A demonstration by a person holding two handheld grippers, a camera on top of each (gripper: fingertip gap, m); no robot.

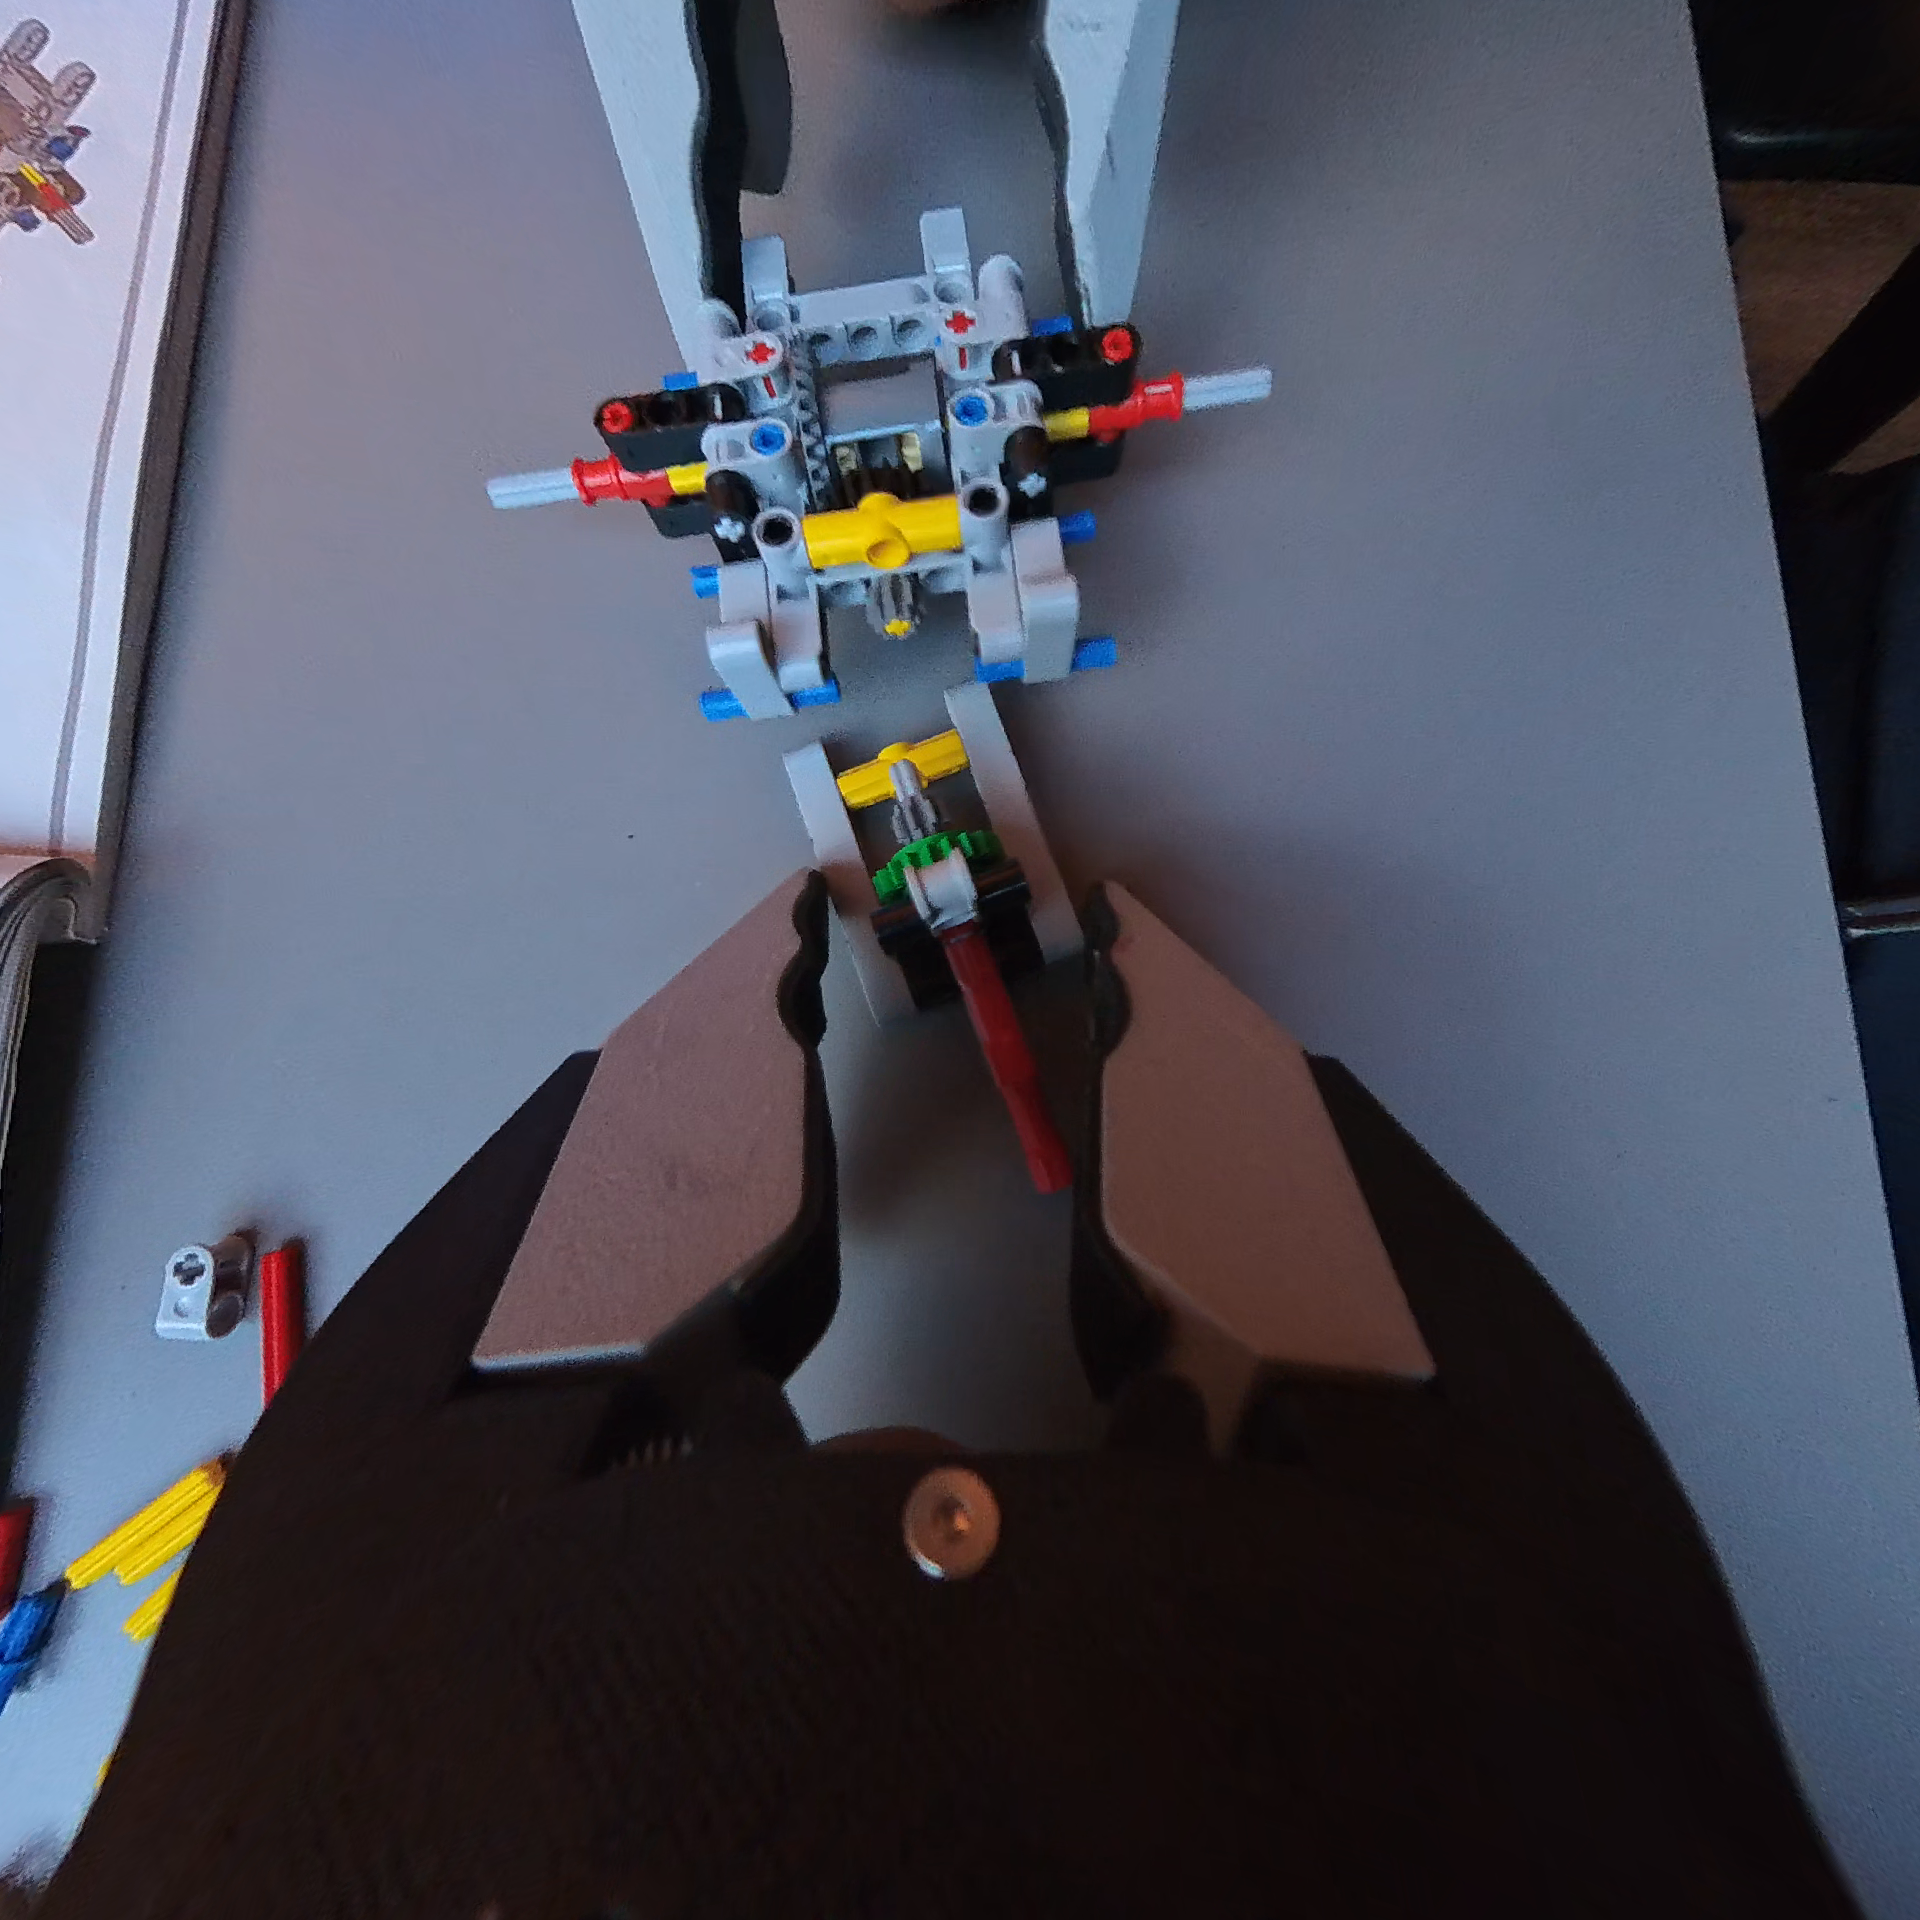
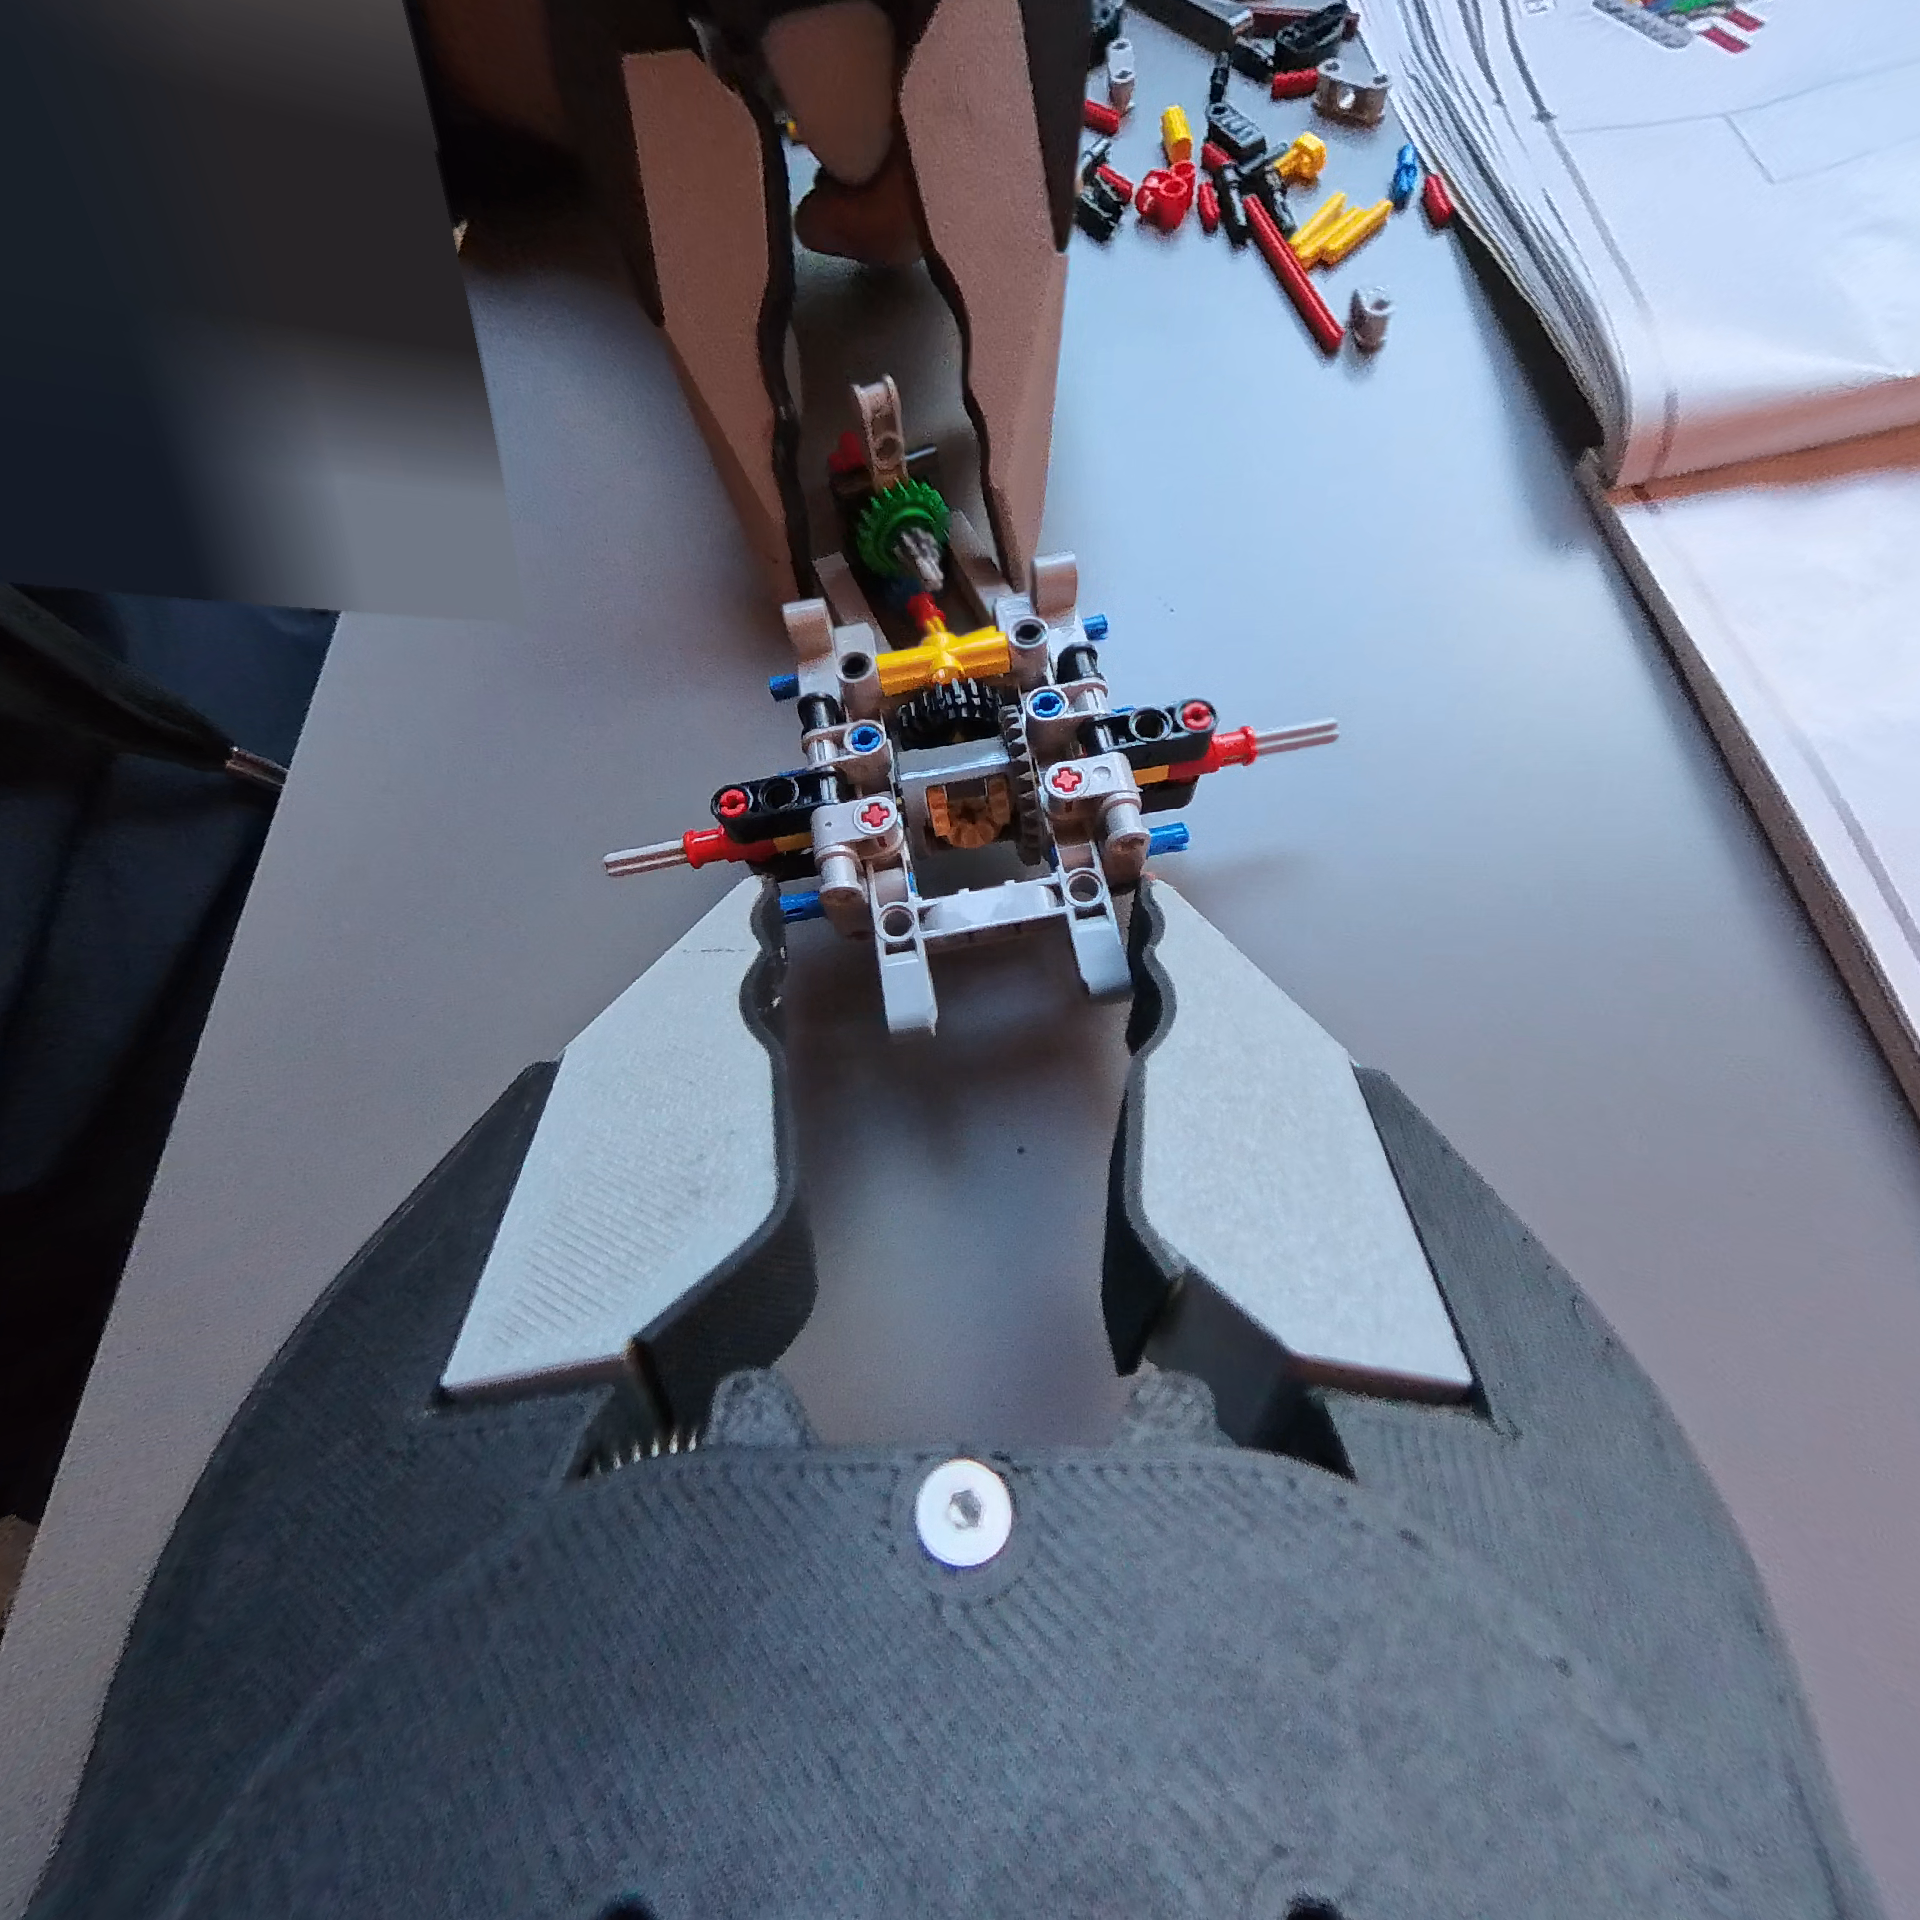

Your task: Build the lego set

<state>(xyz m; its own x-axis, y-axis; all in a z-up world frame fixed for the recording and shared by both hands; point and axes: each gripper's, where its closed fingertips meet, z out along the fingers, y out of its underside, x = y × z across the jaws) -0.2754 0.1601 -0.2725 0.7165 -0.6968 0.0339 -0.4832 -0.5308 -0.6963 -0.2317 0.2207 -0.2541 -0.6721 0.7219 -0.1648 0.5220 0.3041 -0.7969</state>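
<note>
A large grey building-brick assembly (image 1: 883, 468) with black beams, red bushes and blue pins lies on the grey table (image 1: 416, 727). A small subassembly (image 1: 925, 862) has two grey beams, a yellow cross-piece, a green gear and a dark red axle, and it points at the large one. My left gripper (image 1: 951, 904) is shut on the small subassembly, with its pads against the outer grey beams. In the right wrist view the large assembly (image 2: 956, 790) sits between the pads of my right gripper (image 2: 954, 899), which is shut on its near end. The left gripper (image 2: 909, 561) shows behind it with the small subassembly (image 2: 904, 520).
An open instruction booklet (image 2: 1714, 208) lies along the table's side and also shows in the left wrist view (image 1: 83, 416). Loose parts (image 2: 1247, 177) lie beside it. Near my left gripper are a grey connector (image 1: 208, 1294), a red axle (image 1: 275, 1309) and yellow axles (image 1: 145, 1527). The table edge (image 1: 1766, 727) is close. Some 9 cm of space lies between my two pairs of fingers.
</note>
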